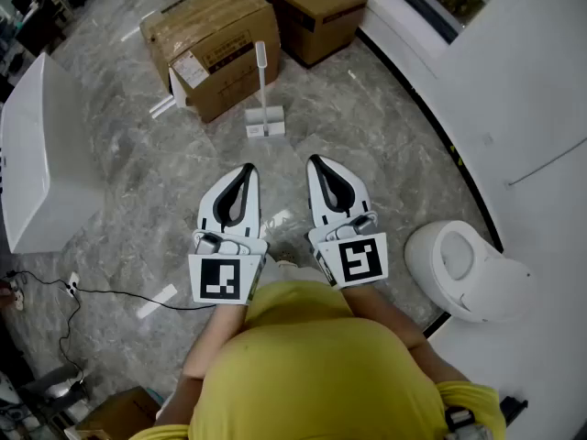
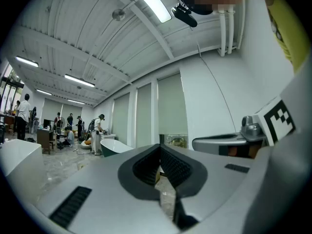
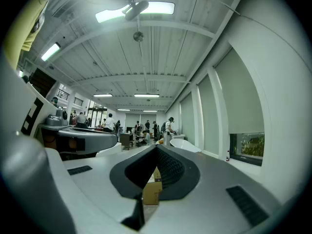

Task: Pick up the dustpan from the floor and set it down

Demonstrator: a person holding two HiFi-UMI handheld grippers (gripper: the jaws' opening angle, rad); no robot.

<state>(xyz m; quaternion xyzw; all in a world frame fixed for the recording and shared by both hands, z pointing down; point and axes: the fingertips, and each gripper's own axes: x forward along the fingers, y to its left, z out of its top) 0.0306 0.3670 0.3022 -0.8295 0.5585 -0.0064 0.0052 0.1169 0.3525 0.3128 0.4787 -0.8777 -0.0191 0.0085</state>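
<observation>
The dustpan [image 1: 265, 122] stands upright on the grey marble floor [image 1: 138, 200], ahead of both tools and well apart from them, with its slim white handle [image 1: 261, 71] rising from the small pan. Just behind it is a cardboard box [image 1: 215, 49], and a second box [image 1: 312, 3] sits farther back.

The left tool [image 1: 248, 168] and the right tool [image 1: 315, 159] are held level and side by side in front of the person. Both have their jaws closed tip to tip with nothing between them. The left gripper view [image 2: 160, 145] and the right gripper view [image 3: 157, 146] show the same: only the room beyond is seen through the hollow between the pads. A toilet [image 1: 463, 269] stands to the right and a white tub [image 1: 41, 154] to the left, both clear of the path.

The dustpan looks like thin, stiff plastic, so it is probably light and not fragile. The upright handle seems the best place to grip, and it looks narrow enough to fit between the pads. A grip low on the handle would likely keep the pan from swinging. The smooth plastic may twist in the grip, so a firm, square pinch seems wise. Either tool must first open its jaws.
</observation>
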